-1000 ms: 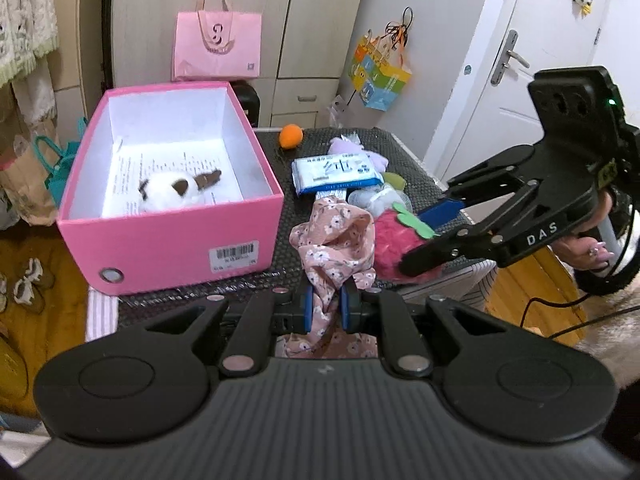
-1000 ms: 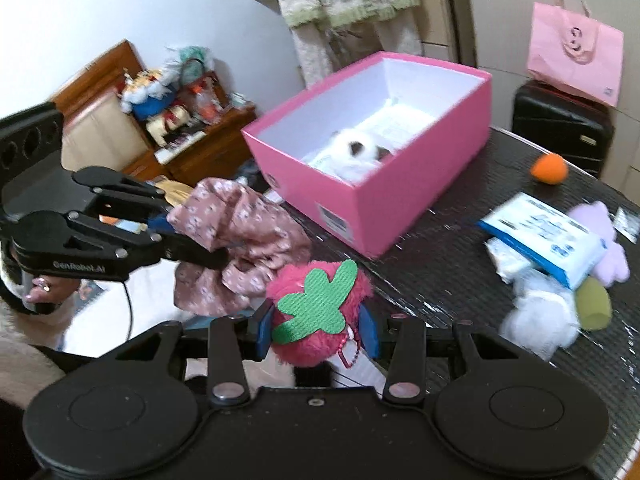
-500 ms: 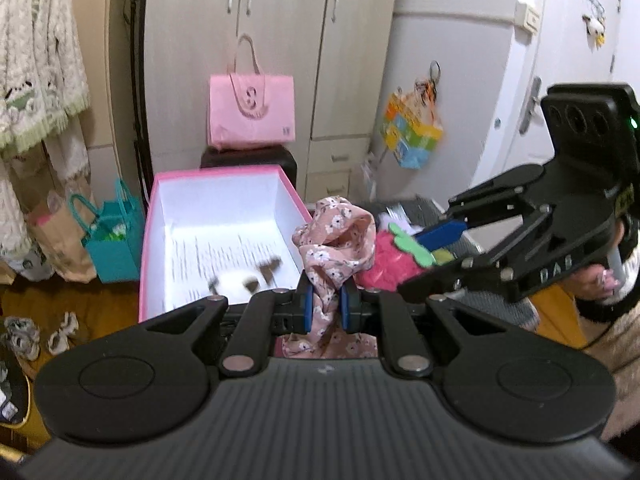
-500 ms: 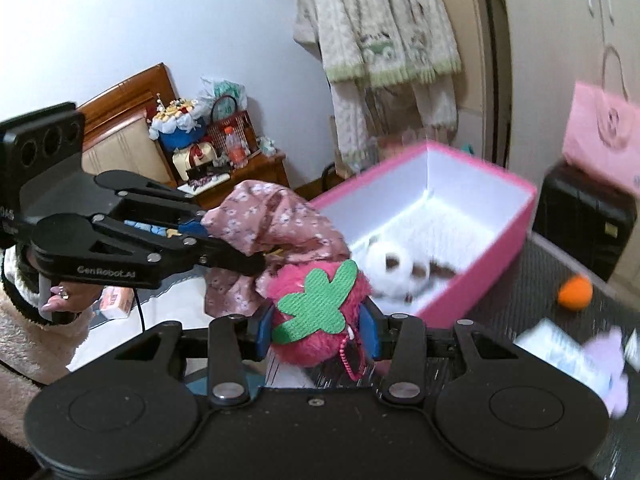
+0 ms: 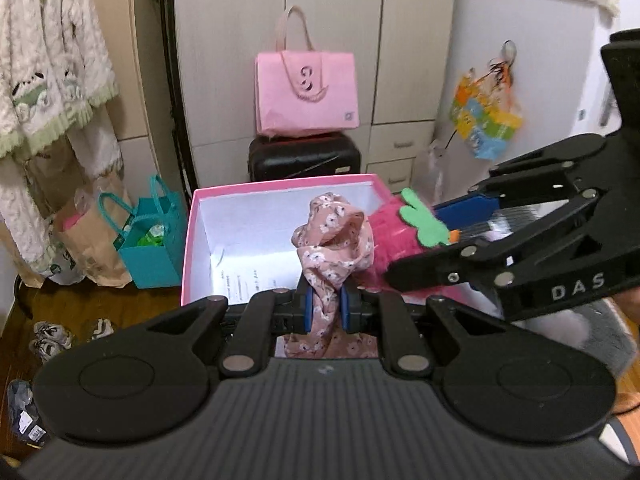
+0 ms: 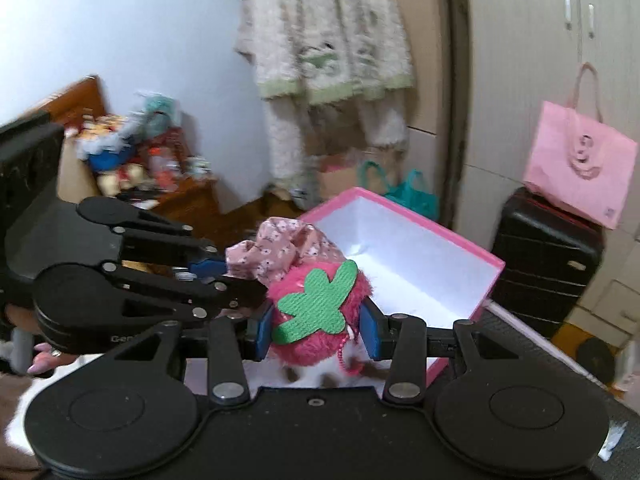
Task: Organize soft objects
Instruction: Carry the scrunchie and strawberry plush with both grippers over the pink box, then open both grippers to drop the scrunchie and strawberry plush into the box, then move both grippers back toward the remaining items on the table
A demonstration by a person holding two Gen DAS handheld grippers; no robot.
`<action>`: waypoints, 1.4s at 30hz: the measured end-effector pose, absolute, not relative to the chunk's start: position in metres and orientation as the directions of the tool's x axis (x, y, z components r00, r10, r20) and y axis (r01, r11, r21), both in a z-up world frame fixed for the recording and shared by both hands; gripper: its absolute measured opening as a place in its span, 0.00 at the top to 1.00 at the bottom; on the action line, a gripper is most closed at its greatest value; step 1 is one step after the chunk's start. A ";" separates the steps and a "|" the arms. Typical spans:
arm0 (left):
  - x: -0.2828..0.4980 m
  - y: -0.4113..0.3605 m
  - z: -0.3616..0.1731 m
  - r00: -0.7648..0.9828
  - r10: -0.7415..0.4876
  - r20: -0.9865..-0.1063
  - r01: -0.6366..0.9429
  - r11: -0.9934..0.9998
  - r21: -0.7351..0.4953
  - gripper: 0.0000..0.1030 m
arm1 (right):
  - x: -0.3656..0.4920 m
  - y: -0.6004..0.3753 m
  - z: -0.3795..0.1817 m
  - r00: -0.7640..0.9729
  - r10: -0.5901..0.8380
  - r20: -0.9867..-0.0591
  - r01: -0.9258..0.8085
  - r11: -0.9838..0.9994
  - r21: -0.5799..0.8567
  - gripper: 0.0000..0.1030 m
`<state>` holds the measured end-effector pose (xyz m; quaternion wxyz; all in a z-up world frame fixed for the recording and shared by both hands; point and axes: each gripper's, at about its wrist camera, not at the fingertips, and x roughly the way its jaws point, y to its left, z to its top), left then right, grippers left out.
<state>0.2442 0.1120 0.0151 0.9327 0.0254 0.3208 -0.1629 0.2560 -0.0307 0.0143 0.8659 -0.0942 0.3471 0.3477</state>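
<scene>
- The left gripper [image 5: 324, 306] was clamped tight on a pink floral cloth [image 5: 334, 240], bunched above its blue pads
- The right gripper [image 6: 317, 330] held a pink plush strawberry [image 6: 316, 320] with a green felt leaf between its pads
- Both items hung side by side, touching, over the open pink box [image 5: 192, 224]
- Behind stood a black suitcase [image 5: 304, 158] bearing a pink tote bag [image 5: 306, 92]

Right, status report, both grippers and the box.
Left hand-held gripper shut on floral cloth. Right hand-held gripper shut on strawberry plush. Both at the open pink box. Nothing in the way.
</scene>
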 end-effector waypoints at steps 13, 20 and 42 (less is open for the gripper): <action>0.314 0.118 -0.024 0.680 -0.324 -0.658 0.317 0.939 -0.134 0.88 | 0.334 -0.027 -0.037 0.434 0.492 -0.755 -0.637 0.760 0.129 0.52; 0.324 0.113 -0.031 0.681 -0.237 -0.693 0.252 0.964 -0.083 0.72 | 0.340 -0.018 -0.045 0.483 0.430 -0.763 -0.638 0.770 0.029 0.44; 0.220 0.106 0.039 0.673 -0.298 -0.677 0.343 0.937 -0.071 0.42 | 0.223 -0.091 0.041 0.567 0.511 -0.646 -0.661 0.750 0.012 0.38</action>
